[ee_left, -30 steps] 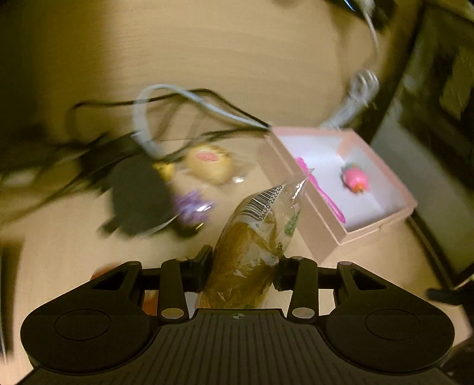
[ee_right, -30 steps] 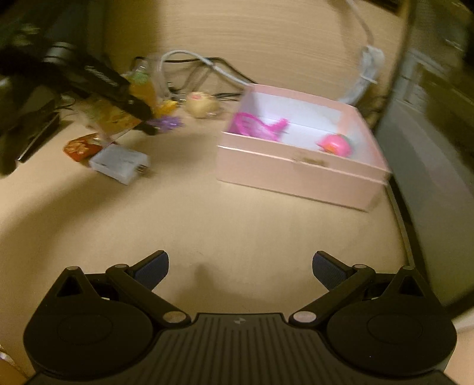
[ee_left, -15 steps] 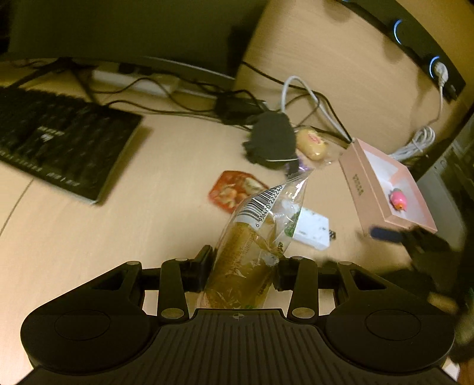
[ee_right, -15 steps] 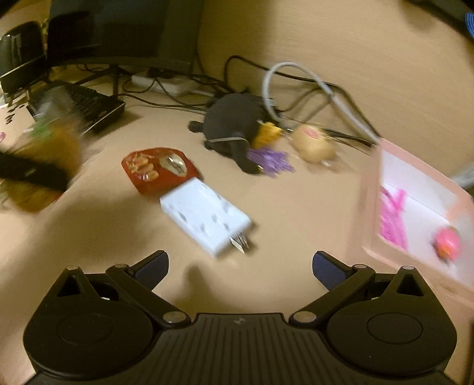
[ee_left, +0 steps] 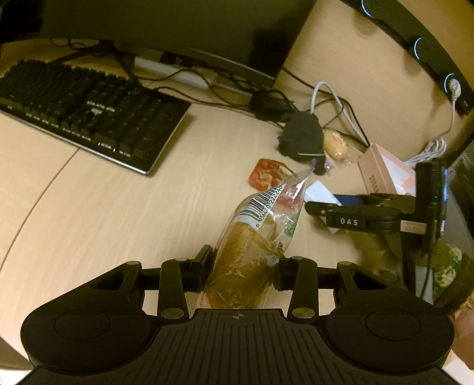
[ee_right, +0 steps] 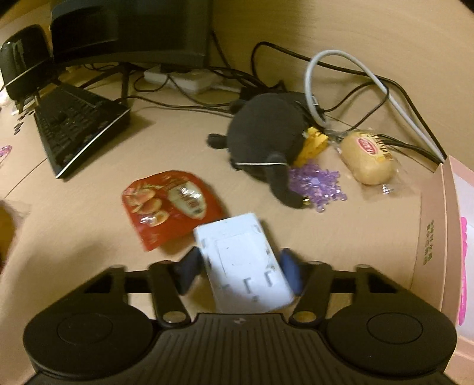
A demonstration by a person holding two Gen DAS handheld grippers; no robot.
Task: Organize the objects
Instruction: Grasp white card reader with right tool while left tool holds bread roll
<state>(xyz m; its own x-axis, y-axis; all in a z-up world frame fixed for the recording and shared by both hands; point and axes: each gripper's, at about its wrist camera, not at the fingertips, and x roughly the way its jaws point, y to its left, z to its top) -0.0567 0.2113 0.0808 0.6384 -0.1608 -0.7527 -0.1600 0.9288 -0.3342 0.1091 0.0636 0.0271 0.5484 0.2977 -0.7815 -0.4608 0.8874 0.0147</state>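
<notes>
My left gripper [ee_left: 244, 266] is shut on a clear-wrapped bread snack [ee_left: 254, 245] and holds it above the wooden desk. My right gripper [ee_right: 241, 271] has its blue fingers closed against both sides of a white charger block [ee_right: 243, 260] that lies on the desk; it also shows in the left wrist view [ee_left: 349, 220]. A red snack packet [ee_right: 169, 204], a dark plush toy [ee_right: 266, 133], purple beads [ee_right: 317, 183] and a wrapped yellow cake [ee_right: 367, 157] lie beyond. The pink box [ee_right: 435, 234] stands at the right.
A black keyboard [ee_left: 89, 109] lies at the back left under a monitor [ee_left: 177, 26]. Black and white cables [ee_right: 340, 77] tangle behind the plush toy. A power strip [ee_right: 183, 78] sits at the back. A black speaker [ee_right: 20, 68] stands far left.
My right gripper has come down to the white charger block and closed its fingers on it. My left gripper has drawn back left, away from the pink box, still holding the bread snack.
</notes>
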